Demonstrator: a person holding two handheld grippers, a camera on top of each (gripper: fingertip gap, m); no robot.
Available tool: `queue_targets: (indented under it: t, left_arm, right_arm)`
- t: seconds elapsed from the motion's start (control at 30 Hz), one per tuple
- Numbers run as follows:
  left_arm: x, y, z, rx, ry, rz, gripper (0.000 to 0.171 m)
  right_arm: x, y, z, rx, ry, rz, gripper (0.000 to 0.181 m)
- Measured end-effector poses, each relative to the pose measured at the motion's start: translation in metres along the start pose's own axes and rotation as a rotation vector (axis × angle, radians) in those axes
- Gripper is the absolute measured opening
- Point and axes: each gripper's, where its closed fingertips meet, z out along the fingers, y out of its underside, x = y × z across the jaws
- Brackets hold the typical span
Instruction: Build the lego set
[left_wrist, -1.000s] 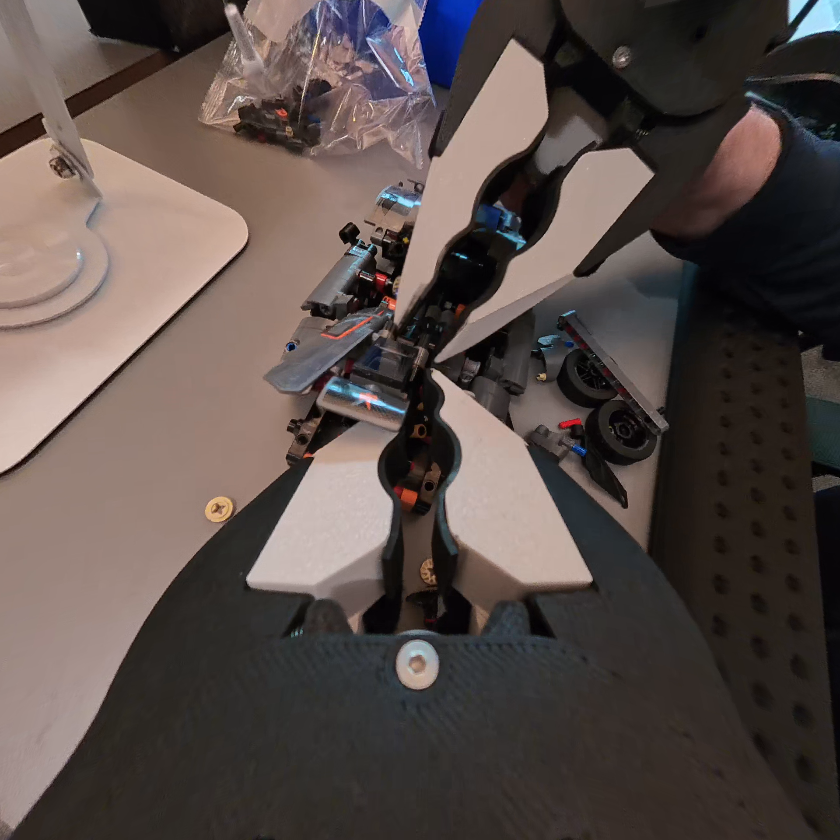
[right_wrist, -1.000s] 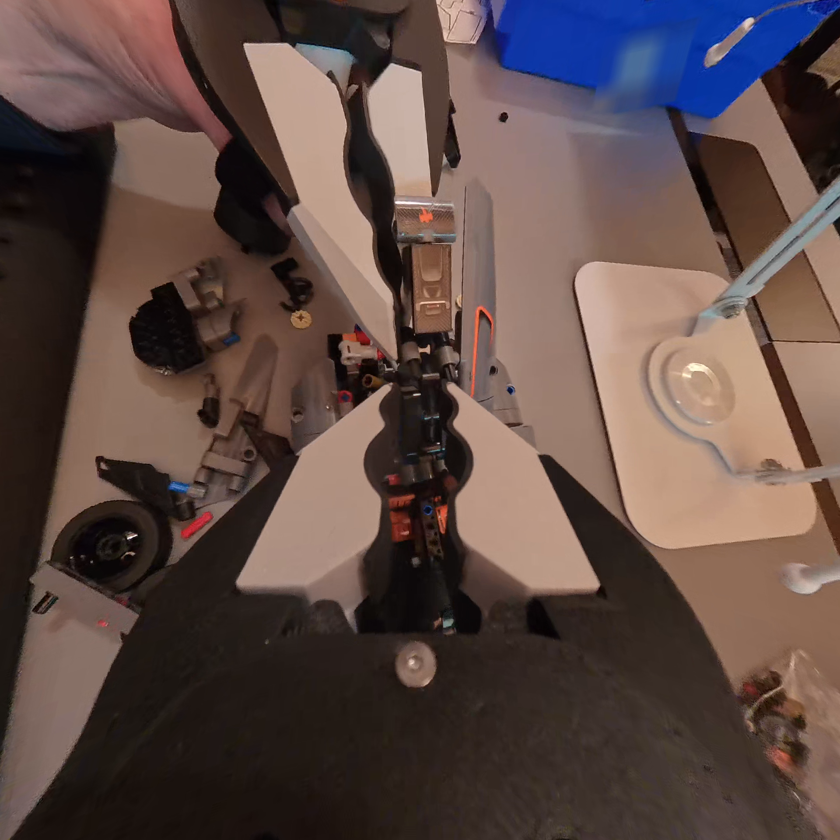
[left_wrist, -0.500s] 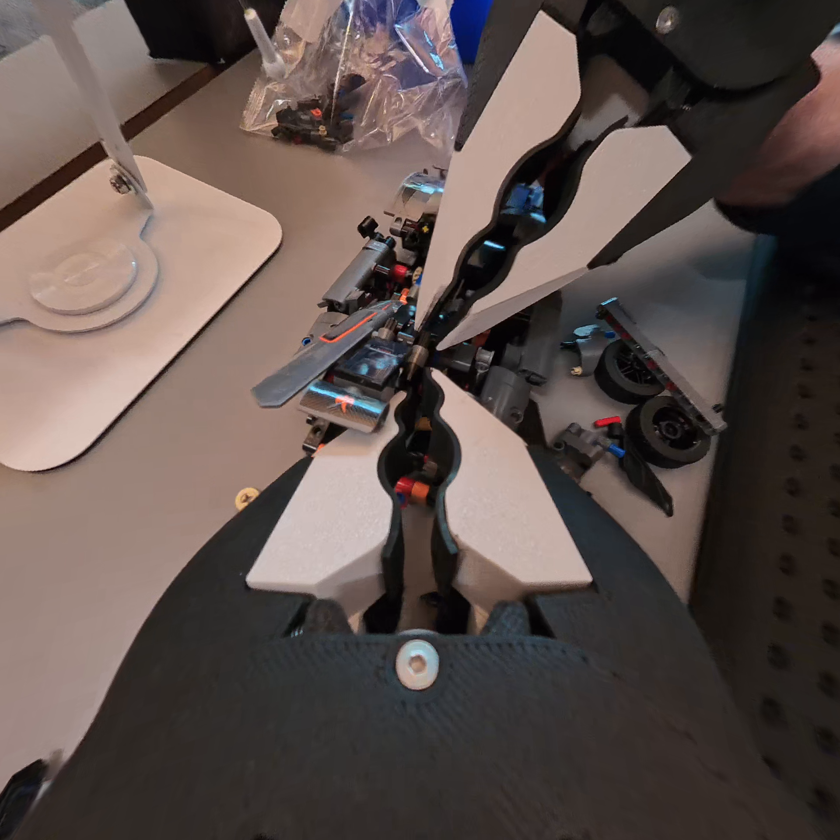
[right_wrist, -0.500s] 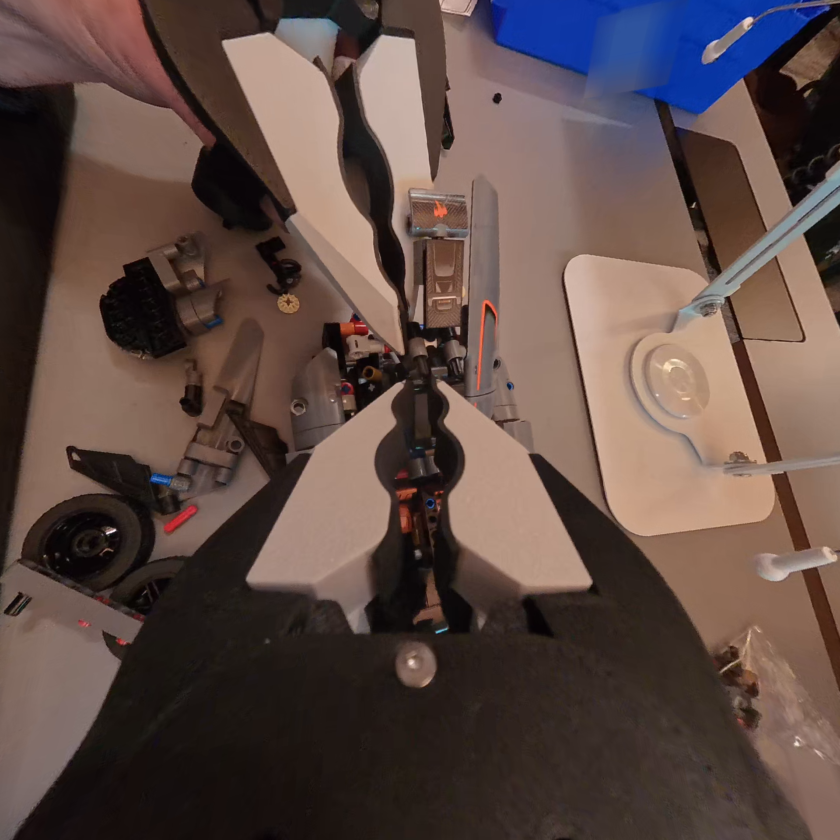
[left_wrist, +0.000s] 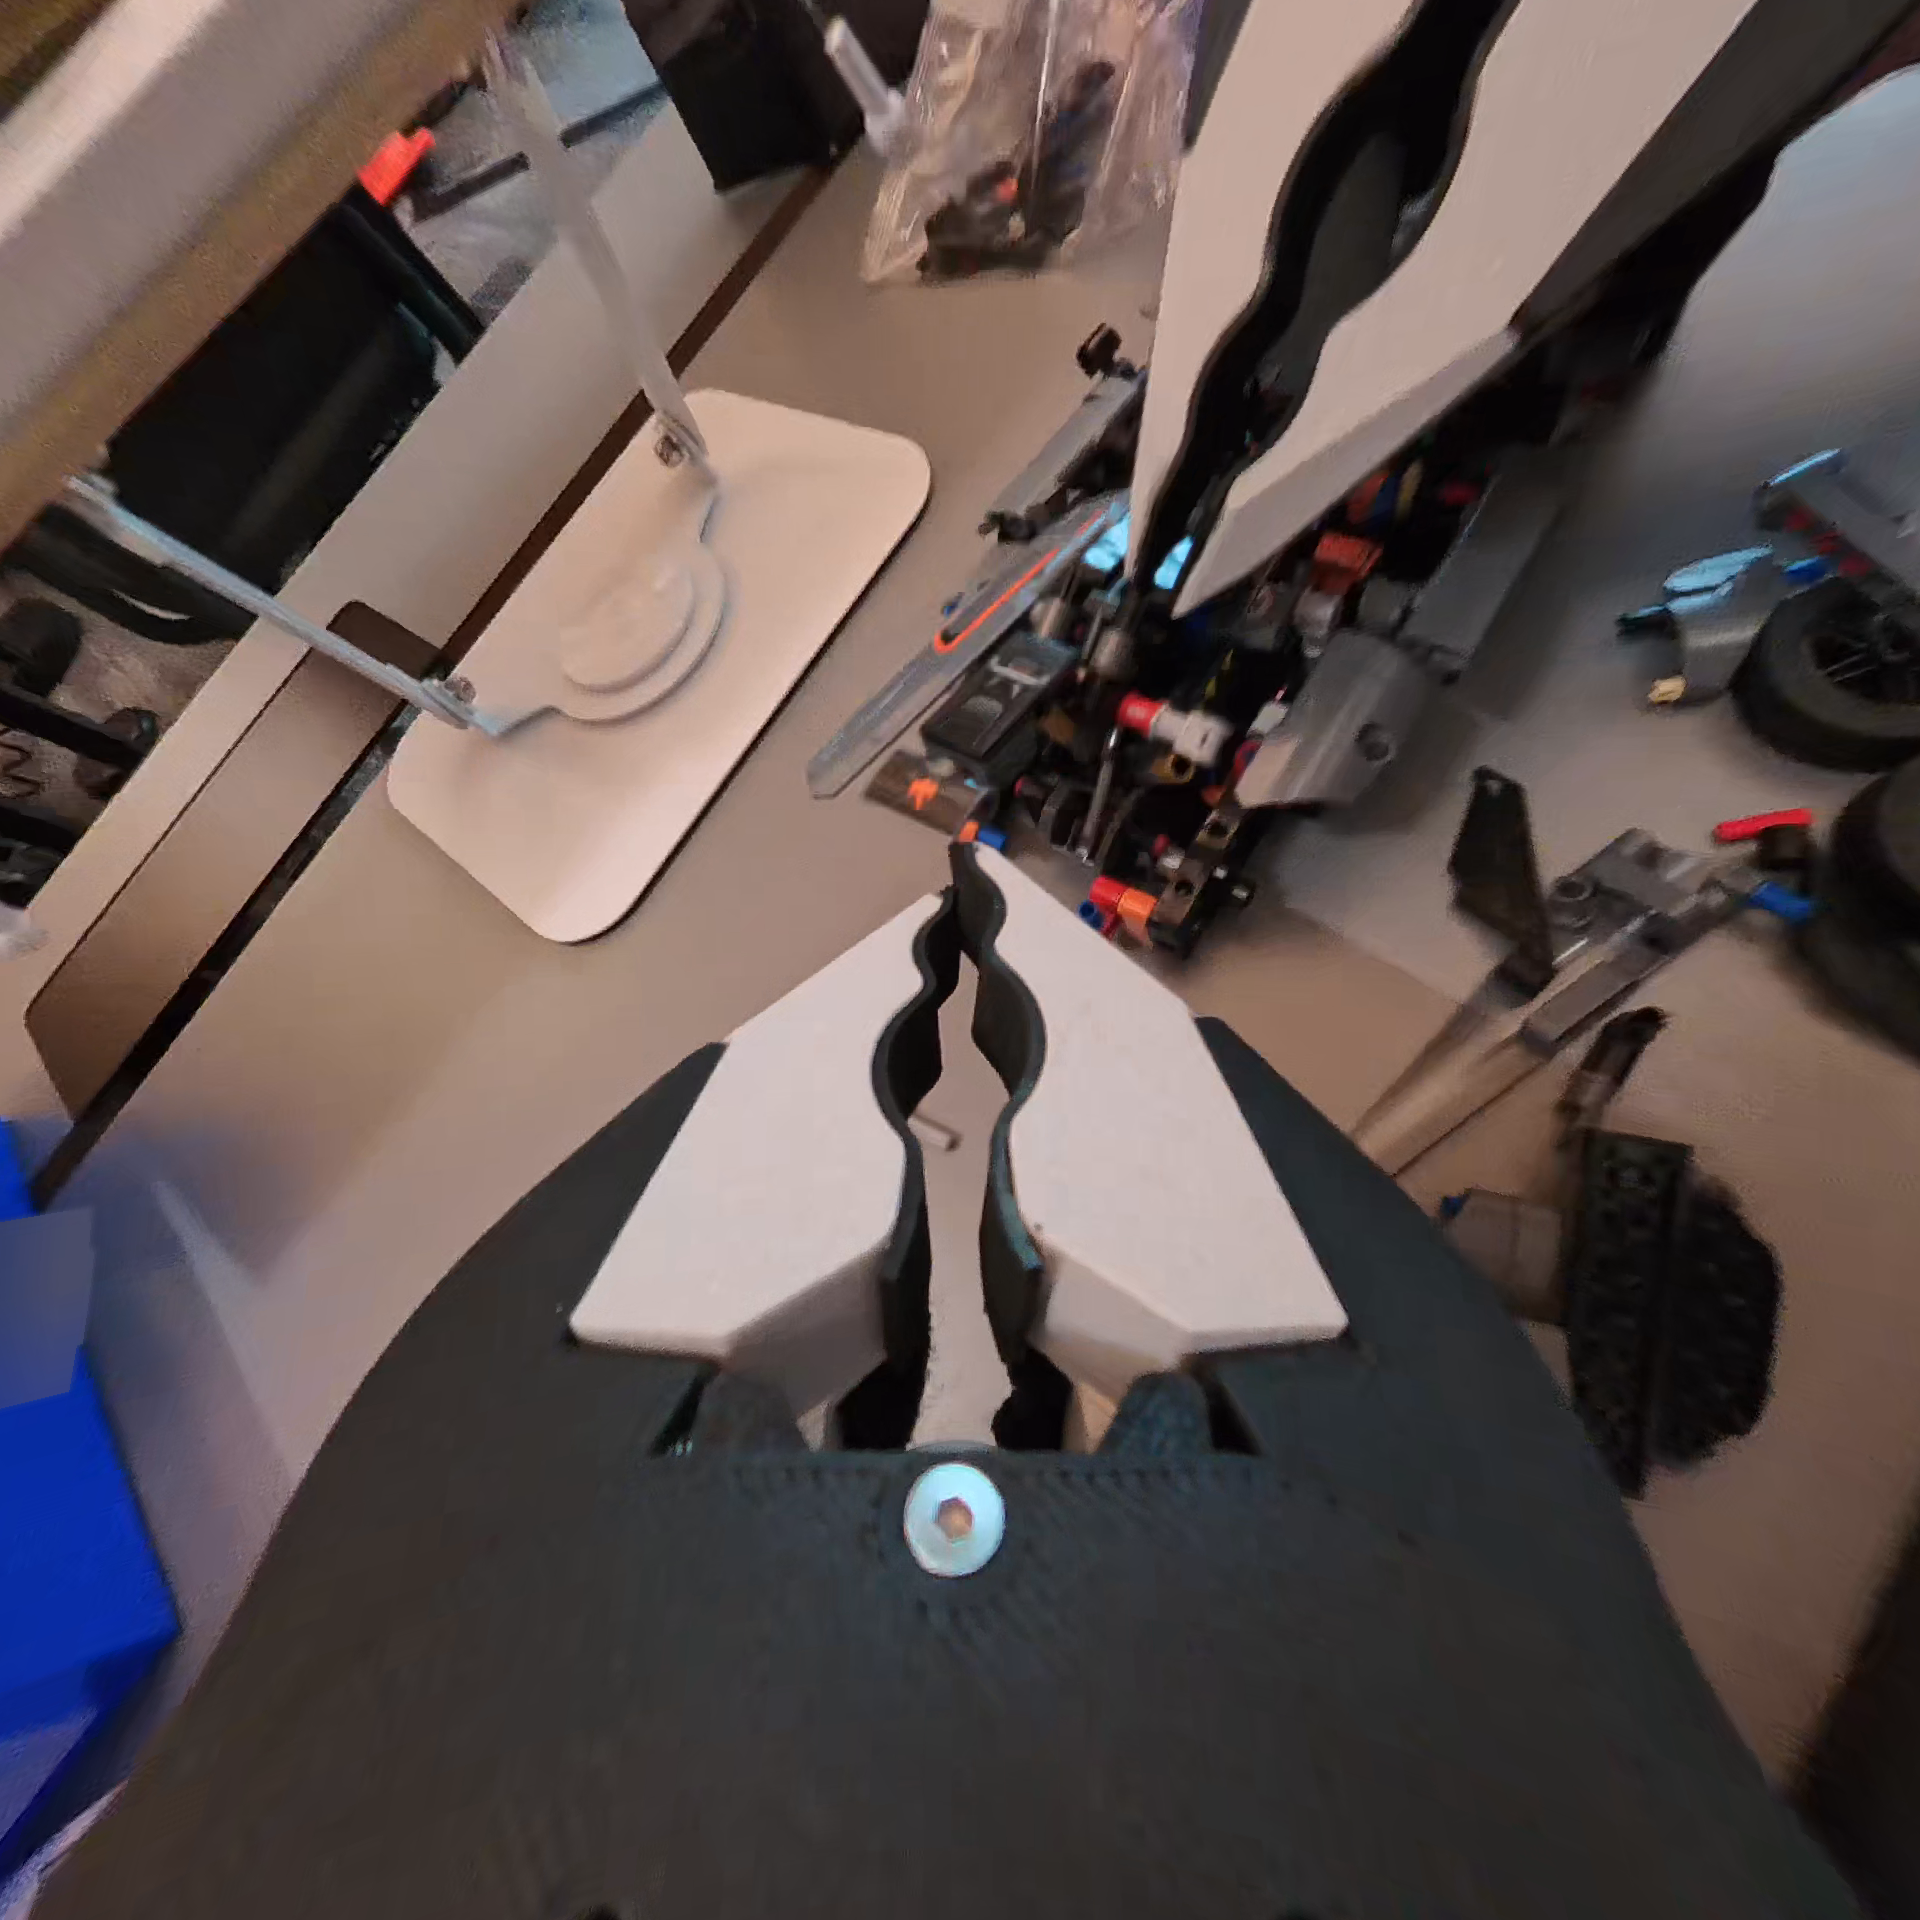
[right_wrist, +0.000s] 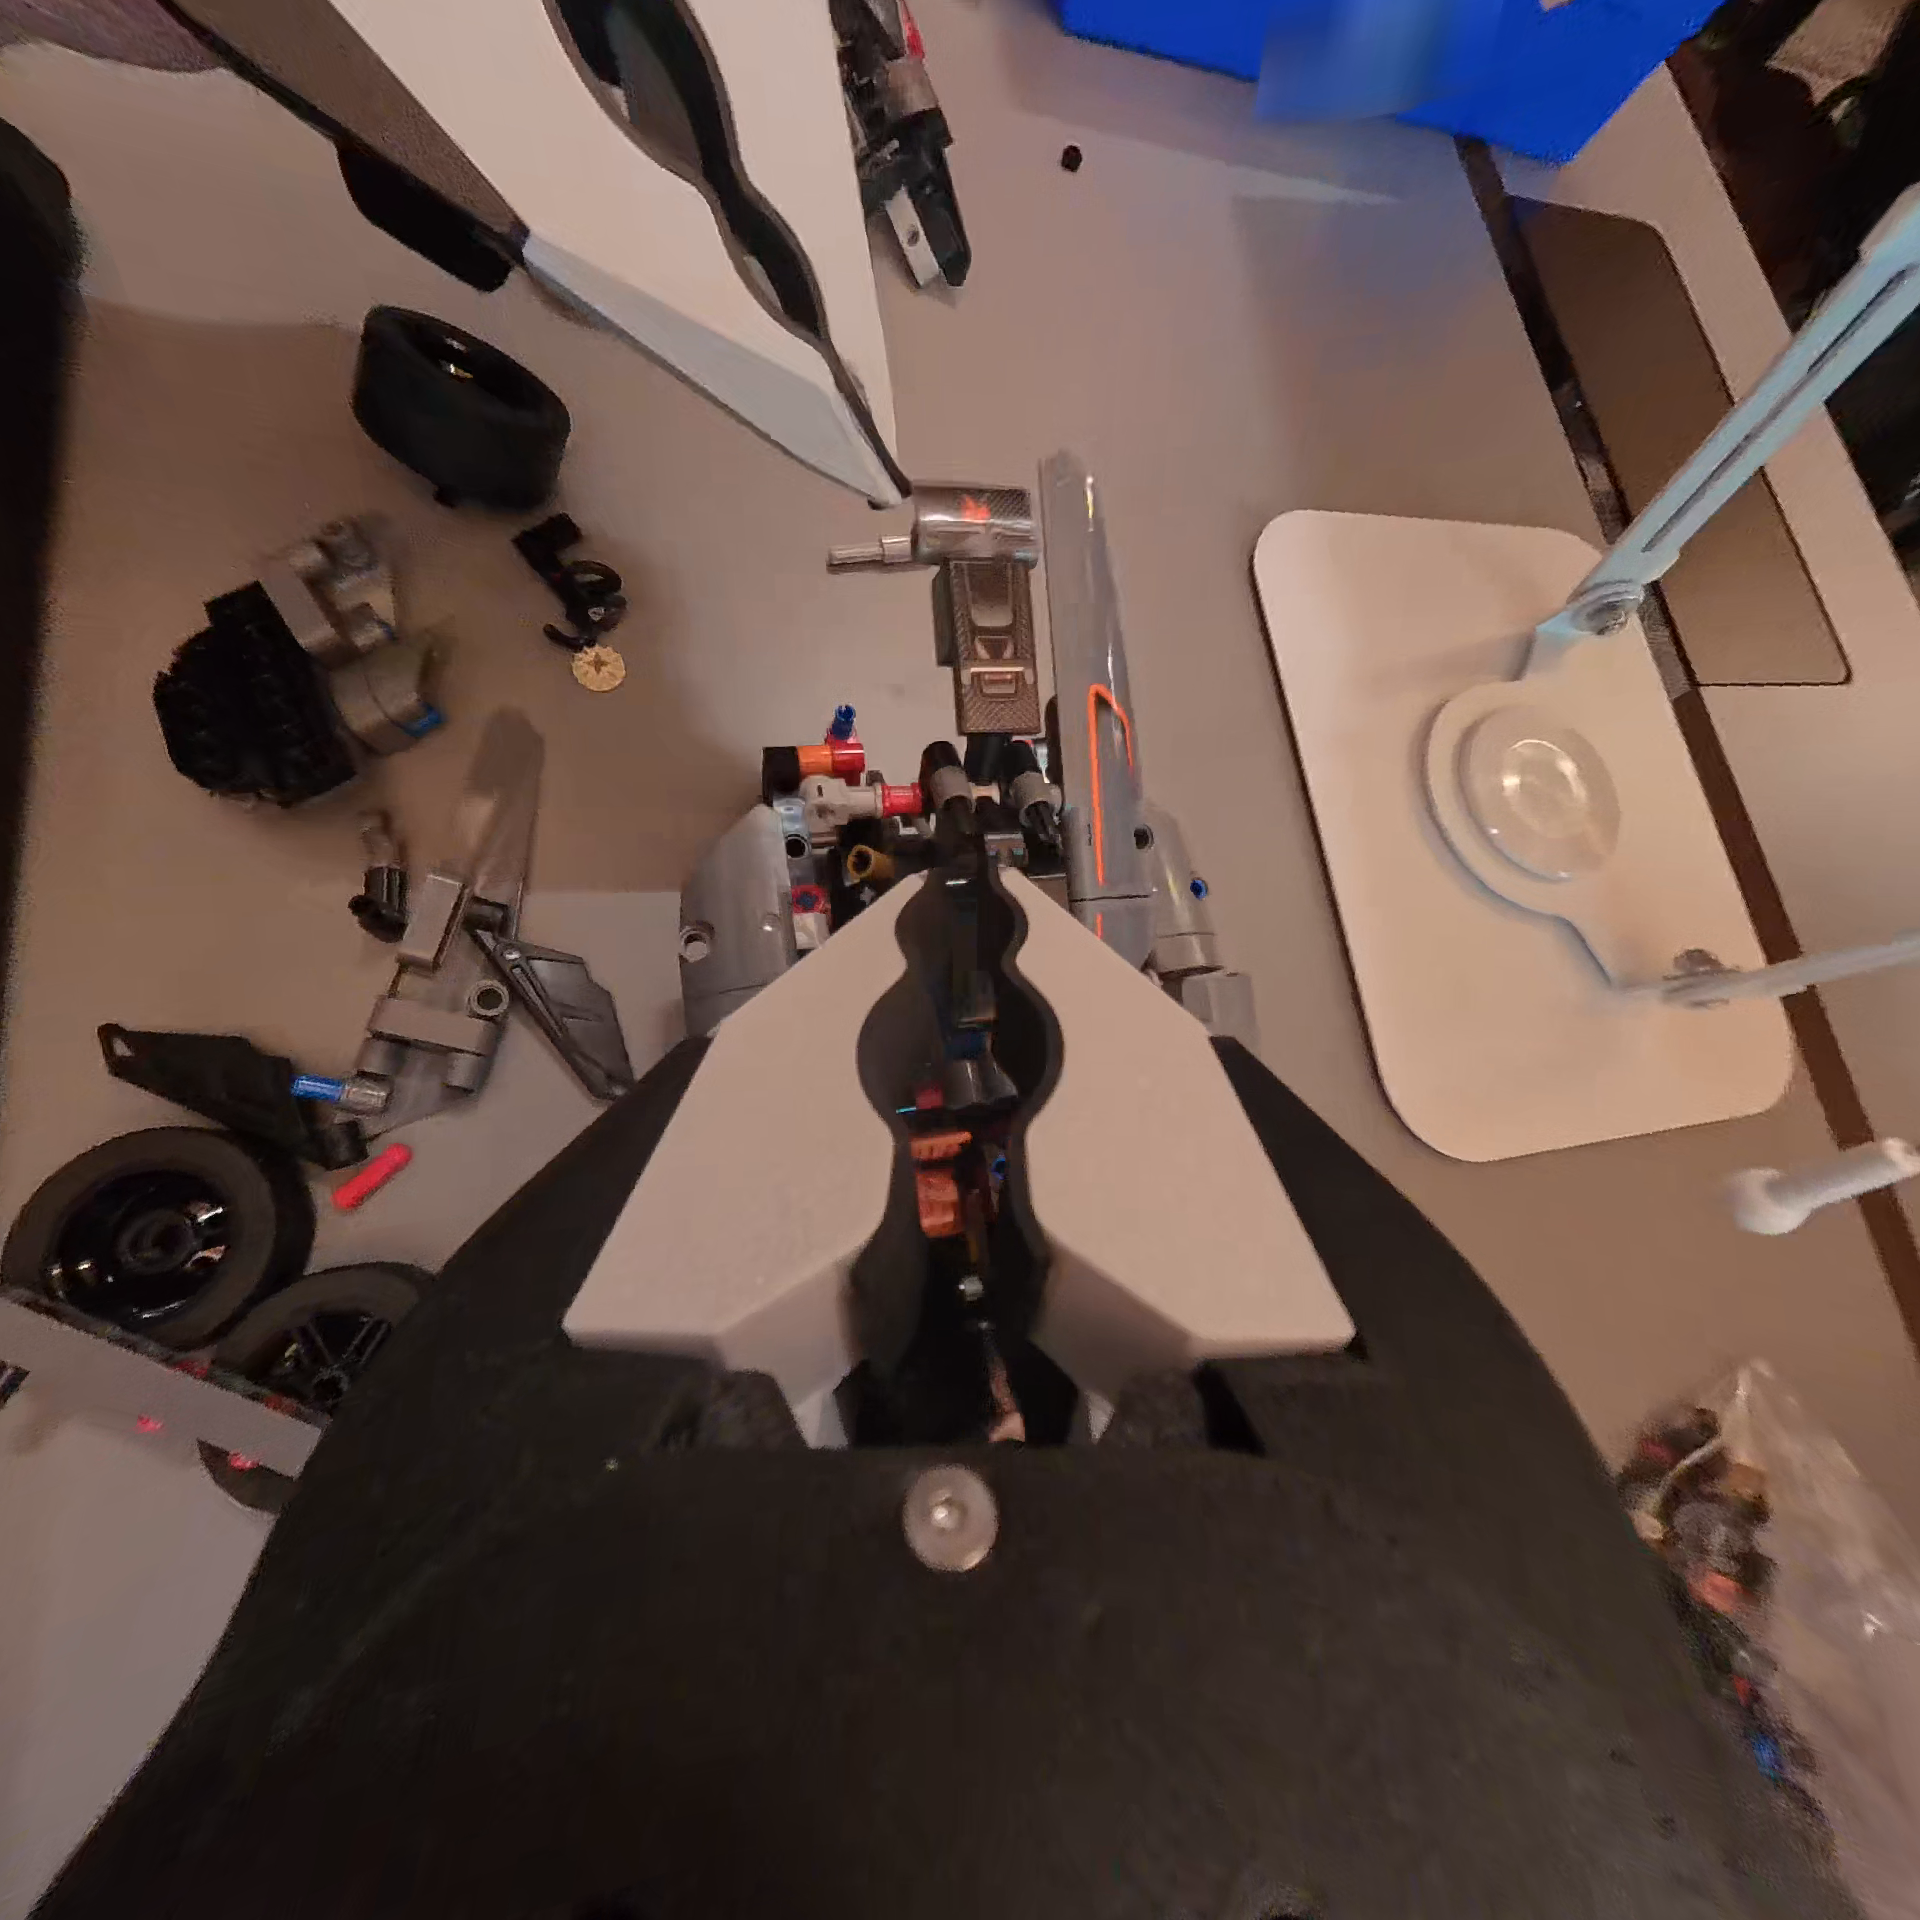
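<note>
Grey plastic lay all over the matte grey table (right_wrist: 1195, 343). My right gripper (right_wrist: 961, 883), its pale wedge fingers lined with wavy black pads, was clamped on the half-built lego car (right_wrist: 935, 821), a knobbly frame of black beams with red, orange and blue pins. The frame ran back between the pads towards the black textured body. A long smooth grey panel with an orange stripe (right_wrist: 1096, 717) stood along the model's far side, beside a carbon-patterned tile and a glossy silver cylinder (right_wrist: 971, 520).

My left gripper (left_wrist: 961, 862) was free of the model, hanging just in front of its near end; its tips were pressed together and held nothing.

Loose parts lay to one side: ribbed black rubber wheels (right_wrist: 156, 1236), a third black tyre (right_wrist: 462, 410), a small tan round disc (right_wrist: 600, 668), and a grey winged piece (right_wrist: 473, 935). On the other side sat a smooth white rounded-rectangle lamp base (right_wrist: 1486, 914) and a crinkled clear plastic bag of small pieces (right_wrist: 1745, 1558).
</note>
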Motion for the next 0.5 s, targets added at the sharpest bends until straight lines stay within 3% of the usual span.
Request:
queue_targets:
  t: [0.07,0.2,0.23,0.27,0.37,0.5]
  left_arm:
    - [0.007,-0.001,0.005,-0.002,0.032,-0.003,0.000]
    - [0.002,-0.017,0.001,0.045,-0.103,0.138,0.001]
    - [0.002,-0.018,0.001,0.046,-0.127,0.153,0.024]
    - [0.000,-0.016,0.003,0.021,-0.165,0.182,0.036]
    - [0.003,-0.022,0.004,0.012,-0.239,0.324,0.048]
    - [0.012,-0.027,0.020,-0.062,-0.305,0.541,0.037]
  right_arm:
    - [-0.001,-0.001,-0.001,0.014,-0.017,0.028,0.004]
    - [-0.002,-0.001,-0.003,0.030,-0.037,0.034,0.004]
    - [-0.003,-0.001,-0.003,0.030,-0.043,0.032,0.005]
    - [-0.003,-0.001,-0.003,0.029,-0.044,0.028,0.004]
    - [-0.003,-0.001,-0.003,0.034,-0.052,0.031,0.005]
    - [-0.003,-0.002,-0.002,0.037,-0.047,0.026,0.005]
